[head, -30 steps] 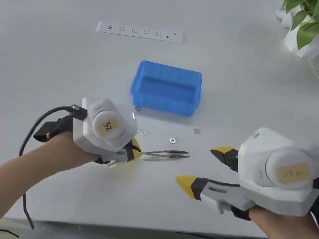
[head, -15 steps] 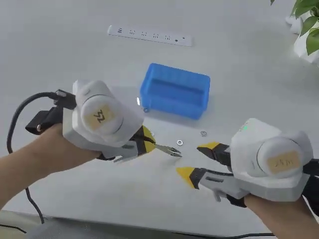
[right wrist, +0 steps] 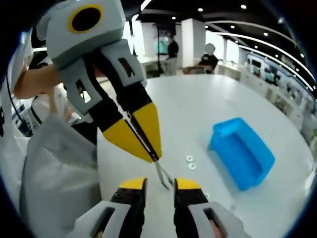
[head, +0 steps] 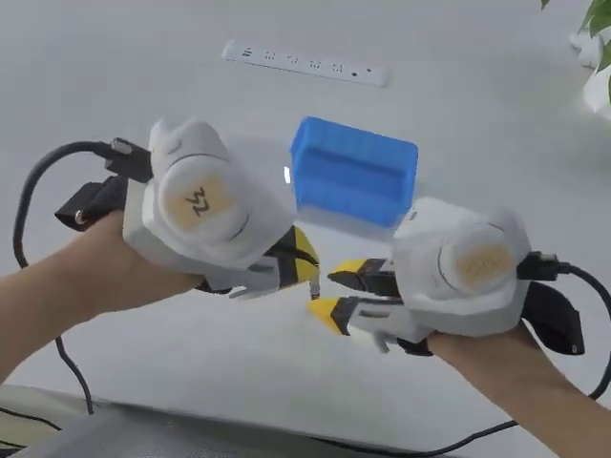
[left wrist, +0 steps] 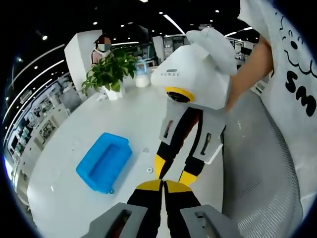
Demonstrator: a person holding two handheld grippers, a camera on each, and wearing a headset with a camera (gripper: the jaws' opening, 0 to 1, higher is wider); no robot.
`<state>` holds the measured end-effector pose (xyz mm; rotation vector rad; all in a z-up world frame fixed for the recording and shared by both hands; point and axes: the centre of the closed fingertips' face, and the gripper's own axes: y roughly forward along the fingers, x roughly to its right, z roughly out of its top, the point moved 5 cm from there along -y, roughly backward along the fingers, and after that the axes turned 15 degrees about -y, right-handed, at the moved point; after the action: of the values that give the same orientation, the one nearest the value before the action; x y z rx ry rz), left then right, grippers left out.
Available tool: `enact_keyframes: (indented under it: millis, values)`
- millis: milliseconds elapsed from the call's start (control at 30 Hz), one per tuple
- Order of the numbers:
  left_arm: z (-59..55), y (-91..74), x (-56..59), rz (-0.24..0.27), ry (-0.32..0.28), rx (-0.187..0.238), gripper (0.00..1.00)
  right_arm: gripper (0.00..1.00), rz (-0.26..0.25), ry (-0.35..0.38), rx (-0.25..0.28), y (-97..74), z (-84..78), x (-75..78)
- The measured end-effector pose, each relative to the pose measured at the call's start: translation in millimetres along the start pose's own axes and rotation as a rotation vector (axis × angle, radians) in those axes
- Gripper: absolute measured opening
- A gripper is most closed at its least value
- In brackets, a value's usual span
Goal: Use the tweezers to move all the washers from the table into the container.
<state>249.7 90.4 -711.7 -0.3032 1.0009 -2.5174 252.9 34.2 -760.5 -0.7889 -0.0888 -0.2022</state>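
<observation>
Head view, grippers: your left gripper (head: 305, 269) and right gripper (head: 334, 291) meet nose to nose above the table (head: 191, 363), just in front of the blue container (head: 353, 172).
Left gripper view, left jaws: they are pressed together with no gap; you cannot make out from this angle what they pinch.
Left gripper view, washers: two washers (left wrist: 149, 170) lie on the table near the container (left wrist: 104, 161), outside it.
Right gripper view, tweezers: the tweezers (right wrist: 144, 144) are clamped in the left gripper's jaws and slant down. Their prongs are slightly apart and hold nothing, and the tips sit between your right jaws.
Right gripper view, right jaws: they are parted and grip nothing; I cannot tell whether they touch the tips.
Risk, bad grab: if you close the right jaws this far out, they will likely catch only the thin tips, and the tweezers could twist or spring loose.
Risk, drop: letting go with the left before the right has a firm hold would probably drop the tweezers onto the table, perhaps scattering the washers.
Risk, bump: the yellow jaw ends are very near each other, so a careless push may knock the tweezers askew.
</observation>
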Motion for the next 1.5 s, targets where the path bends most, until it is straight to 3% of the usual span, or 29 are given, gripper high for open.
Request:
enact_keyframes:
  millis: [167, 267, 600, 633, 667, 700, 800, 833, 933, 1167, 1267, 1333, 1500]
  values:
    - [1.2, -1.5, 0.7, -0.009, 0.0, -0.005, 0.0, 0.11, 0.044, -0.078, 0.006, 8.2, 8.7, 0.1]
    - [1.5, -3.8, 0.7, -0.011, 0.024, -0.017, 0.0, 0.08, 0.047, -0.161, -0.018, 11.8, 9.9, 0.5]
    - [-4.5, -2.1, -1.0, -0.026, 0.064, -0.048, 0.0, 0.05, 0.066, -0.238, -0.048, 22.0, 6.9, -2.8]
    - [-3.7, -2.2, -0.7, -0.022, 0.051, -0.034, 0.0, 0.05, 0.065, -0.239, -0.05, 22.6, 6.6, -3.3]
    - [-4.9, -2.3, 2.3, -0.029, -0.004, -0.02, 0.0, 0.04, 0.071, -0.247, -0.054, 22.2, 6.4, -3.5]
    - [-5.7, -2.8, 2.4, -0.032, -0.014, -0.021, 0.0, 0.04, 0.071, -0.244, -0.054, 22.4, 6.4, -3.6]
    - [-7.8, -5.7, -2.3, 0.02, -0.102, 0.055, 0.02, 0.03, 0.068, -0.252, -0.061, 22.6, 5.7, -2.2]
    - [-8.2, -6.2, -2.7, 0.022, -0.111, 0.06, 0.06, 0.03, 0.065, -0.253, -0.059, 22.8, 6.0, -1.9]
    - [-11.4, -12.6, -8.2, 0.085, -0.208, 0.127, 0.2, 0.02, 0.068, -0.239, -0.059, 23.1, 6.3, -1.6]
    - [-26.8, -37.7, -16.7, 0.238, -0.44, 0.293, 0.37, 0.02, 0.054, -0.227, -0.067, 24.4, 9.5, 9.8]
    - [-34.7, -51.0, -17.6, 0.327, -0.451, 0.327, 0.43, 0.02, 0.045, -0.211, -0.059, 24.4, 12.7, 19.4]
    - [-42.2, -56.8, -14.4, 0.364, -0.478, 0.318, 0.51, 0.02, 0.039, -0.192, -0.046, 24.2, 15.6, 27.1]
    - [-55.4, -61.3, -9.5, 0.415, -0.564, 0.333, 0.66, 0.03, 0.02, -0.134, -0.015, 26.9, 20.9, 47.7]
